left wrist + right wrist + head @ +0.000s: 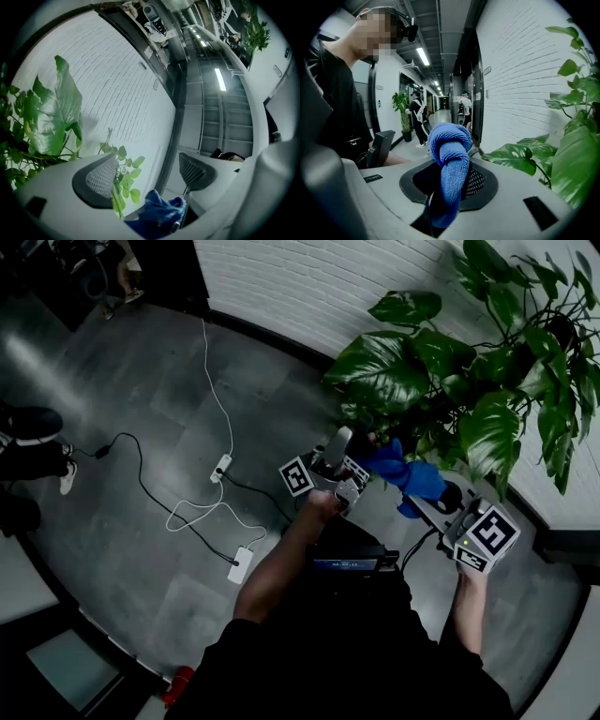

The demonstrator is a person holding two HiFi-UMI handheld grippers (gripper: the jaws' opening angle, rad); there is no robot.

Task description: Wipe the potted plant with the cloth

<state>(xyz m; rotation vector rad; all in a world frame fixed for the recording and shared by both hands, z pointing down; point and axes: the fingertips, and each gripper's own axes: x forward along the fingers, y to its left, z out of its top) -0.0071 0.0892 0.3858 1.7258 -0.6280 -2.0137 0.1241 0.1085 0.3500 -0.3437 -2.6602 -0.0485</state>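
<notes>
The right gripper has its jaws shut on the cloth, a blue towel whose free end sticks out past them in a rolled knot. The left gripper has its jaws wide apart and holds nothing. A thin sprig of small leaves stands just beside its left pad, and the cloth shows low between the jaws.

In the head view the two grippers are close together. The left gripper is just left of the cloth, and the right gripper lies near and right of it. The cloth bridges the gap between them, its far end right at the left jaws. The plant spreads its broad, dark leaves just beyond, to the far right, against a white brick wall. On the grey floor to the left lie a white cable, a black cable and a power strip.
</notes>
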